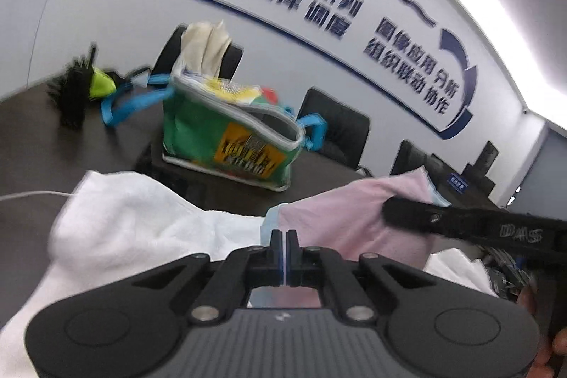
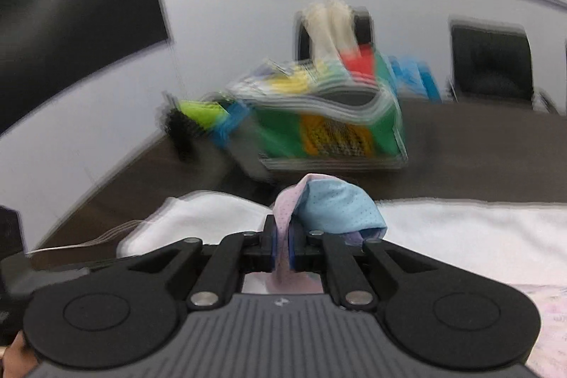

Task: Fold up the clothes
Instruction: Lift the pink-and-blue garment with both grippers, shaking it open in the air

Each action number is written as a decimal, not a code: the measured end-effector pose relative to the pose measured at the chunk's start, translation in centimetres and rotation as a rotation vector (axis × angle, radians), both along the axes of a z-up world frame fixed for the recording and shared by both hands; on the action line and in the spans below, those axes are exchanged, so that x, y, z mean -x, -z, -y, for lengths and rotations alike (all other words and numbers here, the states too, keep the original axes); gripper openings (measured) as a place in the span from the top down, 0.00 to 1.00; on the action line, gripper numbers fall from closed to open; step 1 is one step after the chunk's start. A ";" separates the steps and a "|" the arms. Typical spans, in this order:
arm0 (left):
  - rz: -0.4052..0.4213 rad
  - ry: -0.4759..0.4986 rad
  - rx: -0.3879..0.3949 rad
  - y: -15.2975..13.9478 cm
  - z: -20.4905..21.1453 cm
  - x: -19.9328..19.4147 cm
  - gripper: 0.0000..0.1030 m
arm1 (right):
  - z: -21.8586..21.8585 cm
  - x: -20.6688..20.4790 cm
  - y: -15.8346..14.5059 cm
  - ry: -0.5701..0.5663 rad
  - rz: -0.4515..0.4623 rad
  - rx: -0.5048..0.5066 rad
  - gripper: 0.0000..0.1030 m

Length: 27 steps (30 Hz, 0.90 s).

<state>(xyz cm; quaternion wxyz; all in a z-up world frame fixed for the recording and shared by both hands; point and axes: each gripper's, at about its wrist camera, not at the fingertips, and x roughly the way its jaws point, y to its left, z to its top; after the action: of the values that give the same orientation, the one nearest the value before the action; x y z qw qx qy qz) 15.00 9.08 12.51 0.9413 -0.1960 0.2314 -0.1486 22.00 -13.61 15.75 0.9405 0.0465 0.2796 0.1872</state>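
A pink garment (image 1: 340,211) with light-blue mesh trim is held up over a white cloth (image 1: 141,222) that lies on the dark table (image 1: 53,151). My left gripper (image 1: 285,236) is shut on the garment's edge, where pink meets blue. More of the fabric shows beneath its jaws. In the right wrist view, my right gripper (image 2: 282,236) is shut on a bunched fold of the pink garment (image 2: 287,204). A light-blue mesh part (image 2: 340,208) bulges just beyond its fingertips. In the left wrist view, the right gripper (image 1: 389,211) reaches in from the right and touches the pink cloth.
A green zip bag (image 1: 226,137) stuffed with clothes, with blue straps, stands on the table behind the garment, also seen as a blurred green bag (image 2: 336,130). A black bristly object (image 1: 74,91) lies far left. Black chairs (image 1: 333,126) line the wall. A white cable (image 1: 35,193) crosses the table's left.
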 end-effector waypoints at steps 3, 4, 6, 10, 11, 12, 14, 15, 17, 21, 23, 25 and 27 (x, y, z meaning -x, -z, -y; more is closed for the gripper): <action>0.065 -0.023 0.025 -1.6 -0.9 7.6 1.00 | 0.7 7.3 -3.5 -0.096 0.092 -0.043 0.95; 0.073 -0.020 0.032 -1.6 -1.0 9.6 1.00 | 1.0 9.7 -4.4 -0.122 0.126 -0.048 0.95; 0.088 -0.004 0.027 -1.3 -1.0 13.1 0.98 | 2.0 13.4 -5.9 -0.172 0.152 -0.090 0.95; 0.071 0.018 -0.045 1.2 -0.4 18.8 0.90 | 3.8 18.6 -4.7 -0.186 0.134 -0.112 0.95; 0.054 0.023 -0.070 2.4 -0.2 19.7 0.87 | 3.8 19.3 -3.1 -0.173 0.114 -0.082 0.94; 0.036 0.028 -0.094 3.7 -0.1 20.5 0.78 | 3.7 19.7 -1.1 -0.148 0.081 -0.051 0.90; -0.002 0.038 -0.135 6.1 0.2 22.2 0.68 | 3.6 19.8 3.3 -0.081 -0.015 0.075 0.54; -0.025 0.042 -0.145 7.3 0.1 22.9 0.67 | 3.5 19.8 5.6 -0.044 -0.070 0.151 0.34; -0.070 0.049 -0.158 9.5 0.0 24.1 0.65 | 4.5 20.5 8.7 0.038 -0.108 0.236 0.34; -0.168 0.041 -0.108 12.0 -0.6 25.1 0.30 | 8.4 24.4 10.7 0.080 -0.146 0.127 0.28; -0.171 0.036 -0.114 12.2 0.1 25.3 0.29 | 9.3 25.8 11.5 0.051 -0.184 0.014 0.22; -0.151 0.048 -0.170 12.3 1.3 25.1 0.30 | 8.7 27.1 12.4 0.040 -0.204 -0.016 0.22; -0.151 0.034 -0.258 12.6 3.0 24.9 0.31 | 7.0 27.6 13.2 0.035 -0.191 0.022 0.23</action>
<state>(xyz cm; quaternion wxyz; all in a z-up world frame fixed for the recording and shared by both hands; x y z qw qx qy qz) -9.87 6.07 -0.11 0.9359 -0.0801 0.3219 -0.1185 -5.64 -20.63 2.55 0.9133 0.0589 0.3689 0.1623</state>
